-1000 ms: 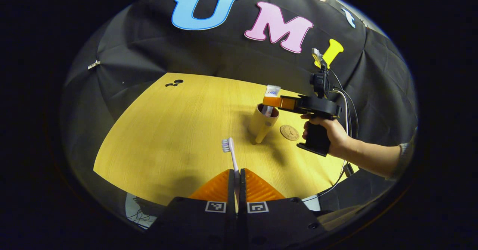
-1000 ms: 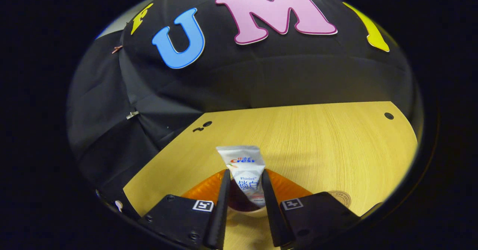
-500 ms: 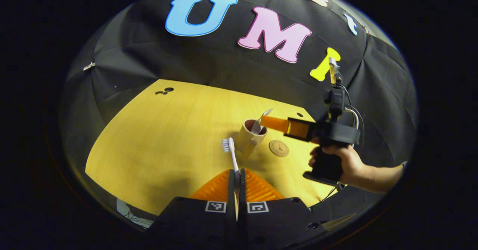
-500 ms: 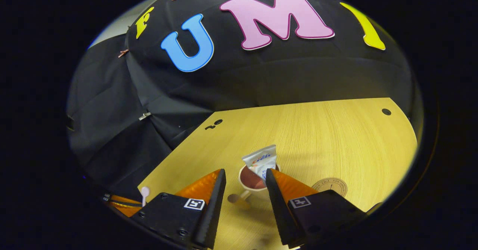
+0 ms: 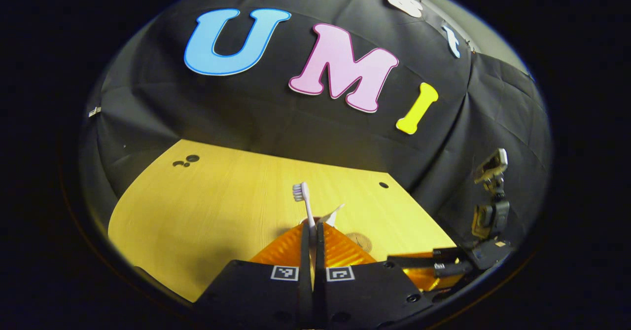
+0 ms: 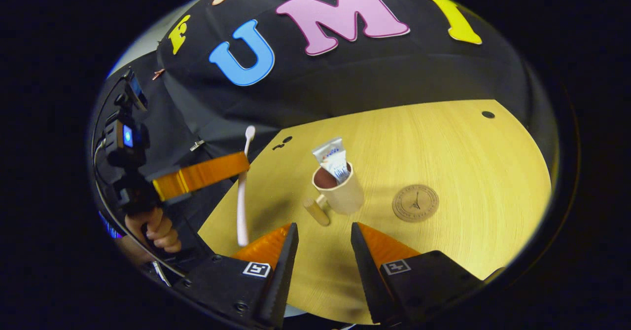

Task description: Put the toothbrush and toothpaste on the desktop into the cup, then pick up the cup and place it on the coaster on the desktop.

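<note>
The left gripper (image 5: pixel 311 231) has its fingers pinched on the toothbrush (image 5: pixel 304 202), upright above the counter (image 6: pixel 443 152), while the right gripper (image 6: pixel 320 251) hangs spread and empty near the cup (image 6: pixel 340 192) holding the toothpaste (image 6: pixel 333 158).

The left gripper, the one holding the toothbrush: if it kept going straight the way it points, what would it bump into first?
Probably the cup. In the left gripper view the left gripper grips the toothbrush, and the cup's rim with the toothpaste peeks out just past its fingertips. Depth is hard to judge, so it might pass above.
</note>
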### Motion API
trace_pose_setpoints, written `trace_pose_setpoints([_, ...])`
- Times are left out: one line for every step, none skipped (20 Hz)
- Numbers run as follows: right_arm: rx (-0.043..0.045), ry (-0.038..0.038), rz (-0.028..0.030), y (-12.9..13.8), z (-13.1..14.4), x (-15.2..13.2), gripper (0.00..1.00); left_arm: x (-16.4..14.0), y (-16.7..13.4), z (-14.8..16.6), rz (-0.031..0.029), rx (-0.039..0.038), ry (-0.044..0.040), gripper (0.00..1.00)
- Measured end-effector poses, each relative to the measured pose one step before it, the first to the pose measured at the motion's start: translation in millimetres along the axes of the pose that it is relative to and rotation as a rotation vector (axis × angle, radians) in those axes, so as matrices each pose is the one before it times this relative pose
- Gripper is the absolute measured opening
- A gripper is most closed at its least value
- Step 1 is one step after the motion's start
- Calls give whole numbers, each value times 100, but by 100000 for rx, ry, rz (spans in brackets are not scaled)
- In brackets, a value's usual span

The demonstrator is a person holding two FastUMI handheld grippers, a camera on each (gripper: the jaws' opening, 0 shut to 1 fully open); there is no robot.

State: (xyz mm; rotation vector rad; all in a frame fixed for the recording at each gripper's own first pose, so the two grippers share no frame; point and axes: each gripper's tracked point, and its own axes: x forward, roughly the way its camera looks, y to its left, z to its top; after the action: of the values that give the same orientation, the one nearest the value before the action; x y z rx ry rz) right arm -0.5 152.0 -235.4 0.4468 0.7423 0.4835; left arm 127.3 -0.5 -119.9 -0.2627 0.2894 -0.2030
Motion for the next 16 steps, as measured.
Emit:
trace_pose_setpoints([1860, 469, -1462, -576, -471, -561, 67, 777, -125, 722, -967, 123, -1452, 6])
trace_pose_setpoints([1343, 549, -1588, -504, -480, -418, 67, 809, -76, 631, -713, 146, -1582, 6])
trace_pose_setpoints([804, 548, -1607, -607, -457, -467, 67, 698, -26, 707, -634, 379, -1655, 6])
trace_pose_setpoints([812, 821, -1767, -568, -634, -479, 66, 798, -3, 587, -592, 464, -1847, 6])
trace_pose_setpoints([1030, 874, -1345, -598, -548, -424, 66, 674, -7, 684, -528, 779, -1806, 6])
trace_pose_setpoints([1106, 917, -1750, -613, -638, -465, 66, 923, 108, 483, -222, 1094, -1796, 6])
trace_pose_setpoints([1128, 858, -1473, -831, -431, -285, 67, 868, 127, 369, 415, 1412, -1151, 6])
trace_pose_setpoints([957, 539, -1926, -572, -471, -310, 67, 979, 289, 60, 247, 1011, -793, 6])
trace_pose_setpoints([1170, 253, -1797, -652, -377, -425, 67, 990, 15, 0, -381, 166, -574, 6])
trace_pose_setpoints([1148, -107, -1789, -454, -294, -369, 67, 895, 30, -155, -419, -396, -319, 6])
trace_pose_setpoints([1358, -382, -1598, -507, -140, -394, 66, 802, 13, -197, -66, -275, -544, 6])
trace_pose_setpoints([1234, -765, -1524, -558, 28, -351, 67, 944, 320, -419, 334, 112, -412, 6])
trace_pose_setpoints([1070, -638, -1406, -551, 4, -381, 67, 896, 171, -217, 342, 426, -571, 6])
trace_pose_setpoints([824, -309, -1446, -455, -98, -338, 66, 725, 169, -333, 299, 718, -440, 6])
trace_pose_setpoints([644, -157, -1495, -604, -78, -313, 67, 622, 146, -257, 440, 1353, -265, 6])
trace_pose_setpoints([763, -40, -1440, -562, -142, -217, 67, 641, 129, -465, 638, 1882, -142, 6])
